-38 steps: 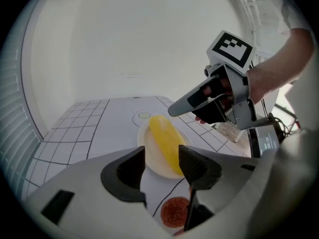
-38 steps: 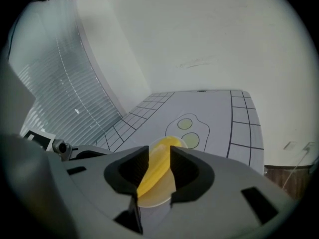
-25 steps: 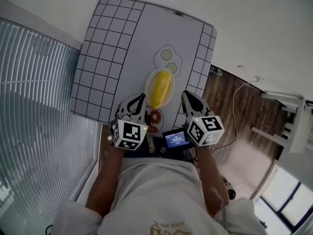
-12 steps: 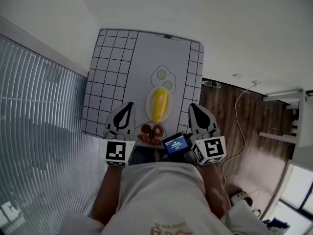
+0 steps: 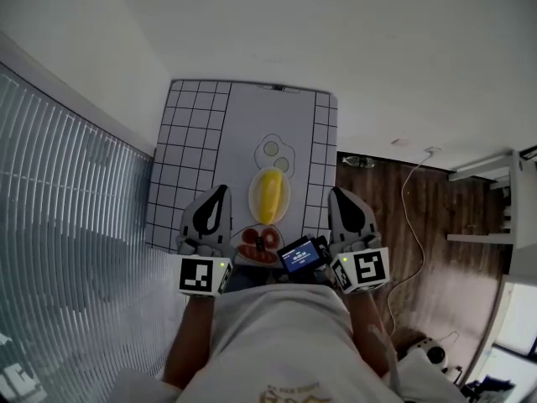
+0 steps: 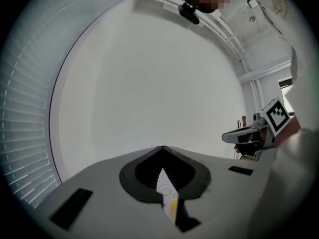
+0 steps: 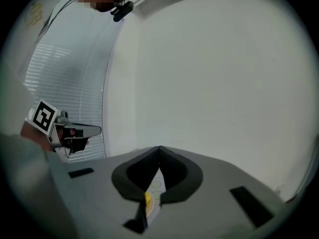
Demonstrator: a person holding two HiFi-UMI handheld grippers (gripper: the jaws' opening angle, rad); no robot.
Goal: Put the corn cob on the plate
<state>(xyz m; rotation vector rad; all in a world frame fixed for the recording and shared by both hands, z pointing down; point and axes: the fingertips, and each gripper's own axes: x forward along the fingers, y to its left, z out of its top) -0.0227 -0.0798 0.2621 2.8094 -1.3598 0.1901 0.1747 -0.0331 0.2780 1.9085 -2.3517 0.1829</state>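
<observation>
Gridded table [image 5: 243, 124], plate [image 5: 253, 196] on it

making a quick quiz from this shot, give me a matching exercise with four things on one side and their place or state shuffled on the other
Things:
1 corn cob
2 red slices
3 small screen
4 left gripper

Place or state:
a shut, empty
b on the white plate
c lit, beside the right gripper
d at the mat's near edge

Pairs: 1-b; 2-d; 3-c; 4-a
</observation>
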